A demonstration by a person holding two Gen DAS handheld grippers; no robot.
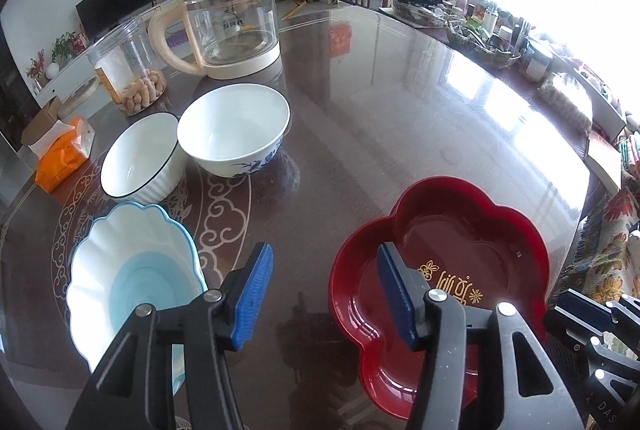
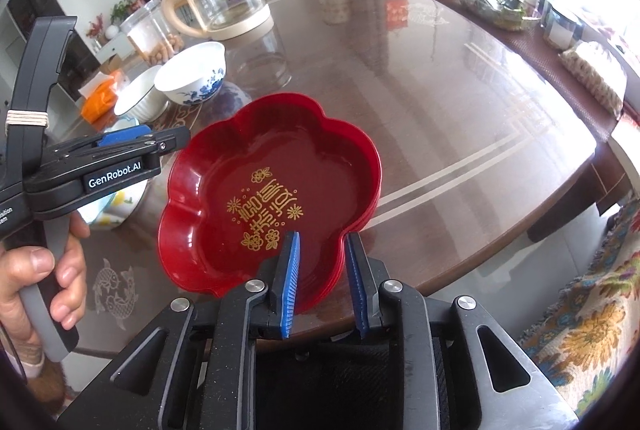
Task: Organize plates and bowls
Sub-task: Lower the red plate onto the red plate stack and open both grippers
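Observation:
A red flower-shaped plate [image 2: 272, 186] with gold lettering lies on the dark glass table; it looks like a stack of red plates. My right gripper [image 2: 322, 250] is open, its blue pads straddling the plate's near rim. In the left wrist view the red plate [image 1: 460, 242] is at the right, and my left gripper [image 1: 324, 262] is open above bare table between it and a blue-and-white scalloped bowl [image 1: 132, 278]. Behind stand a ribbed white bowl with a dark rim [image 1: 138, 162] and a white bowl with blue flowers [image 1: 234, 128]. The right gripper's edge [image 1: 592, 322] shows at far right.
A glass kettle with a cream base [image 1: 232, 22], a plastic jar of peanuts [image 1: 130, 66] and an orange tissue pack [image 1: 64, 154] stand at the back left. Baskets and jars [image 1: 484, 34] line the far right edge. A patterned cloth [image 2: 592, 314] lies past the table's near edge.

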